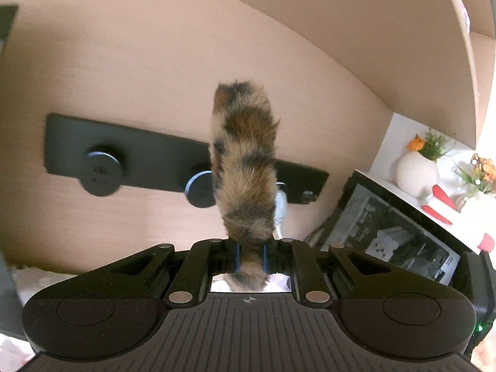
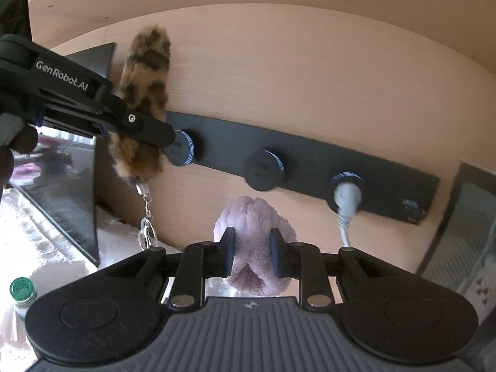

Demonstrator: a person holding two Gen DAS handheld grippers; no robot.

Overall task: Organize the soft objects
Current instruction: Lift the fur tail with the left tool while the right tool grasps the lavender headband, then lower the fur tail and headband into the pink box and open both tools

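My left gripper (image 1: 250,255) is shut on a brown spotted furry tail (image 1: 245,161), held upright before a black peg rail (image 1: 148,155) on the beige wall. In the right wrist view the left gripper (image 2: 136,130) holds the tail (image 2: 144,99) near the leftmost peg (image 2: 183,152), and the tail's metal clasp chain (image 2: 147,217) hangs below. My right gripper (image 2: 251,255) is shut on a lilac plush toy (image 2: 254,248) below the middle peg (image 2: 265,170). A grey-white item (image 2: 347,200) hangs on the right peg.
A dark monitor (image 1: 396,232) stands right of the rail, with a white vase (image 1: 417,173) of flowers and red items (image 1: 443,198) behind. A second screen (image 2: 62,192) and a green-capped bottle (image 2: 21,291) are at the left in the right wrist view.
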